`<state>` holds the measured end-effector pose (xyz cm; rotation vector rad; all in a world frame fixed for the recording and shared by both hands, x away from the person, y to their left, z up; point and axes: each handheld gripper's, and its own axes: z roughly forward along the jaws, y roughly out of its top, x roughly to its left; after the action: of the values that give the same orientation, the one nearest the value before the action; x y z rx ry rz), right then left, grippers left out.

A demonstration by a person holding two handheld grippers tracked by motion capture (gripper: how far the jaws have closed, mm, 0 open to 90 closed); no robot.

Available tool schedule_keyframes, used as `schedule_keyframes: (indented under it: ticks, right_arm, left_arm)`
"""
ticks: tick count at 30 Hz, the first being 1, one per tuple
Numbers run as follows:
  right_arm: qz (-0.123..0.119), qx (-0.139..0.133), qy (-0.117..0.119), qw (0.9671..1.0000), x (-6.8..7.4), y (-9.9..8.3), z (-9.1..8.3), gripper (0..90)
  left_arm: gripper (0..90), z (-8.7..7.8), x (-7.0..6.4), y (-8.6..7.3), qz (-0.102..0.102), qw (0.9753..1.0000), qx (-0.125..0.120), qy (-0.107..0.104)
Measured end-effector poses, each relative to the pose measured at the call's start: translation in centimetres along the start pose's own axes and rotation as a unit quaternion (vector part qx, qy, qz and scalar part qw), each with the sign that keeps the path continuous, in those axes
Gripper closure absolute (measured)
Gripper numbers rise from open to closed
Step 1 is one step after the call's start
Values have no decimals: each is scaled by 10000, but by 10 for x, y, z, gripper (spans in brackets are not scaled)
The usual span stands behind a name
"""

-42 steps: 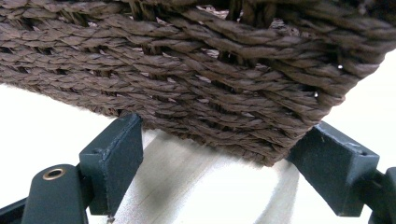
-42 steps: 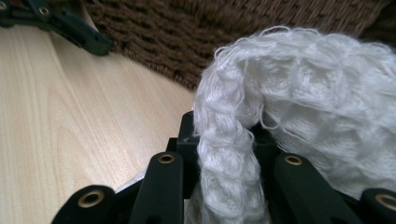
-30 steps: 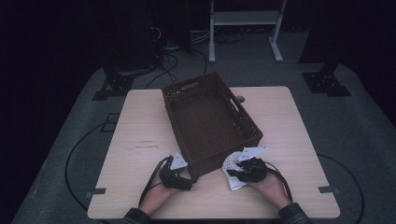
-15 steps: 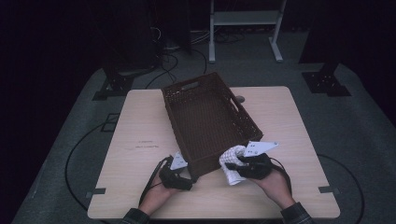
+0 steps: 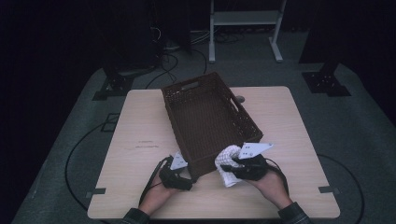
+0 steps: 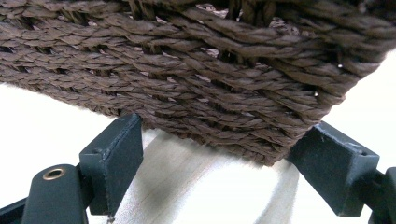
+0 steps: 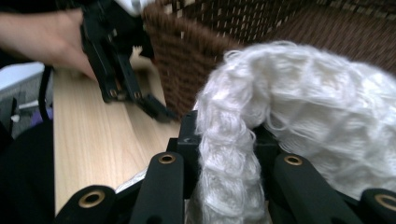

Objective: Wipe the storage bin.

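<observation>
Right claw [image 7: 224, 140] clamps a white woolly cloth [image 7: 299, 116] at the wicker basket's [image 5: 205, 116] near corner, jaw tips buried in it; left claw [image 6: 224, 158] gapes empty against the basket wall on the desk [image 5: 140, 135].

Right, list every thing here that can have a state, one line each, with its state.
Basket: upright on the table, nothing inside it.
White cloth: bunched, clamped at the basket's near corner.
Left gripper: open, jaws straddling the basket's base.
Right gripper: shut on the white cloth.
</observation>
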<state>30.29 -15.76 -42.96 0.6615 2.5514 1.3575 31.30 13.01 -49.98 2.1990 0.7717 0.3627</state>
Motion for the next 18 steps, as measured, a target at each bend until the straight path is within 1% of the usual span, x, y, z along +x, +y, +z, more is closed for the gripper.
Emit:
schedule_keyframes:
  ticks: [4,9,11,12,13,16,18]
  right_arm:
    - [-38,274,33,9996,1,-8,16,723]
    - [-4,549,86,9985,1,-16,33,723]
    - [26,607,142,9981,1,-18,37,723]
    - [16,696,179,9974,2,-20,43,723]
    - [16,696,179,9974,2,-20,43,723]
    - [-5,846,258,9961,4,-24,52,722]
    - [17,837,266,9961,6,-22,52,722]
  left_arm:
    - [176,0,0,0,-12,10000,-9,1]
    - [176,0,0,0,7,10000,7,0]
    - [176,0,0,0,15,10000,14,-1]
    - [176,0,0,0,23,10000,18,-6]
    - [176,0,0,0,23,10000,18,-6]
    - [176,0,0,0,24,10000,14,-5]
    - [176,0,0,0,23,10000,14,-6]
